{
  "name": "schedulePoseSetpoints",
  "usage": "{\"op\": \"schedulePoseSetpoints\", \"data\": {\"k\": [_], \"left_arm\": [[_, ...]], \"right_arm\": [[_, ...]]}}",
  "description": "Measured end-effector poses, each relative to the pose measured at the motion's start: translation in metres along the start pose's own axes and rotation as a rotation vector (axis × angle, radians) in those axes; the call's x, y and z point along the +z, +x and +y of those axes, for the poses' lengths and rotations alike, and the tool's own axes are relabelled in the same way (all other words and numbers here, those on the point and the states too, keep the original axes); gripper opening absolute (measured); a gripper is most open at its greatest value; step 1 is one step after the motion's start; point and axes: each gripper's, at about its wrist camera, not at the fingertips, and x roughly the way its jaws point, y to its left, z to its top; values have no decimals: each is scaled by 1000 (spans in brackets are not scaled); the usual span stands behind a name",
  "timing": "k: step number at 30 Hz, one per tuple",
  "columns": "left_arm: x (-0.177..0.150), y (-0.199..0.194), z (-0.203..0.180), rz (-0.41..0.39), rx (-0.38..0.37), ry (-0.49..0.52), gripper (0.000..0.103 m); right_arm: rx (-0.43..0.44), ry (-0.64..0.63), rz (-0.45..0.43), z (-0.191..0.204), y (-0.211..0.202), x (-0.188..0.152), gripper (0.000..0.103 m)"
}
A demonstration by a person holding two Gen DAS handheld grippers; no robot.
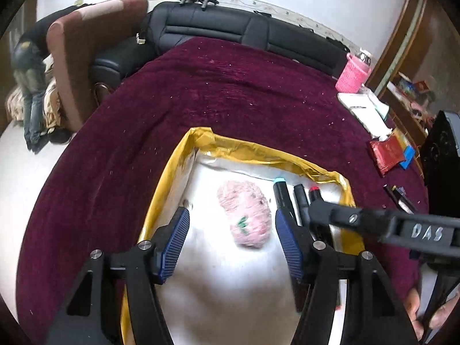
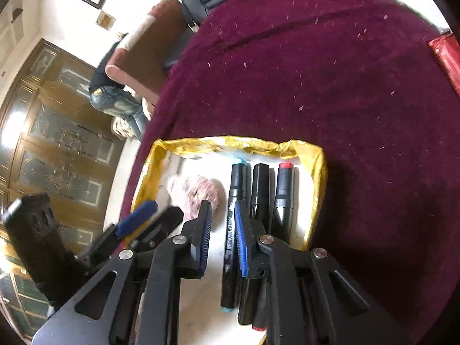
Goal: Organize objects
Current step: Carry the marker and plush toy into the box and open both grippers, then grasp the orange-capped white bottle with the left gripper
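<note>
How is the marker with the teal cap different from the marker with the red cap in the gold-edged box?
The teal-capped marker lies nearest the pink knitted ball; the red-capped marker lies nearest the box's gold edge, with a black marker between them. The teal-capped marker runs between the right gripper's pads; the red-capped one lies outside them. Both have black bodies and lie flat, side by side.
</note>
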Motion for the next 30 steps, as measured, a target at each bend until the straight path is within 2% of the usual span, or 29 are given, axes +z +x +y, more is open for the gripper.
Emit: {"op": "schedulePoseSetpoints", "data": {"k": [3,6,9,11,14,17,20,30], "left_arm": [[-6,-13,-7,-18,-3,-7,56],[-12,-38,-27,-77,21,27,58],[-17,-59,-49,-135,56,57,66],[-24,-74,-67,-184,90,77,79],[-39,-91,-97,-255,149,110,82],[-53,-100,-122,-294,202,169,87],[-63,-104,-141,-305,225,210,90],[-83,-104,-187,-274,240,292,91]], "right_arm": [[-19,-48,-54,3,-27,-5,15],[-71,-87,-126,-1,-62,-17,16],[-105,-81,-192,-14,-88,-29,19],[-111,-54,-228,-25,-101,-36,21],[-114,-18,-268,-45,-120,-50,22],[-128,-2,-287,-61,-134,-61,21],[-119,9,-301,-78,-147,-68,21],[-157,73,-399,-129,-198,-76,21]]}}
